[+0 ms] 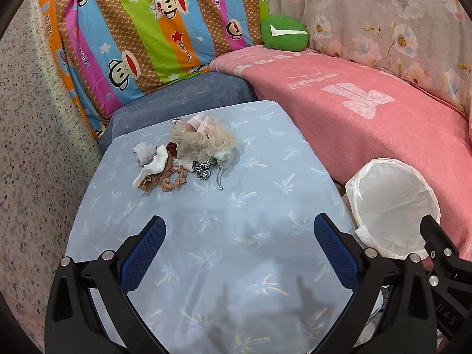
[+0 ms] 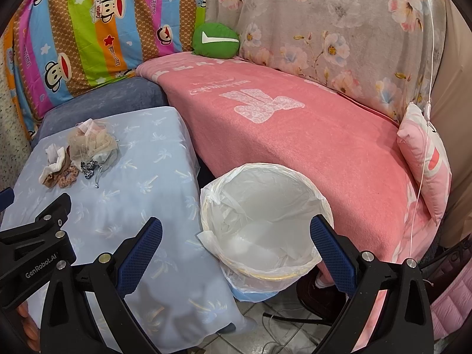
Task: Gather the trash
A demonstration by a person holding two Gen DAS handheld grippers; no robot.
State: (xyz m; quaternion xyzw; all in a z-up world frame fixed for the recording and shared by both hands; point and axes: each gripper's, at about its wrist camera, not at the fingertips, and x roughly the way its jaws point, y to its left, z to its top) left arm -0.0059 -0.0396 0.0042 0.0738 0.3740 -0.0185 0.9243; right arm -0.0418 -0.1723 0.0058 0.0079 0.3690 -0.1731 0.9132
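Observation:
A heap of trash [image 1: 183,153] lies on the far part of a table under a light-blue palm-print cloth [image 1: 206,250]: beige netting, white rags, a brown scrunchie, a leopard-print piece and a clear bit. It also shows in the right wrist view [image 2: 82,153]. A bin lined with a white bag [image 2: 265,221] stands on the floor to the right of the table, also in the left wrist view [image 1: 392,203]. My left gripper [image 1: 239,253] is open and empty above the near cloth. My right gripper [image 2: 236,253] is open and empty just above the bin's near rim.
A sofa under a pink blanket [image 2: 295,124] runs behind and right of the bin. A green cushion [image 2: 215,41], striped monkey-print cloth [image 1: 141,35] and floral cover [image 2: 339,35] stand behind. A pink pillow [image 2: 424,165] leans at right. Cables lie on the tiled floor [image 2: 280,318].

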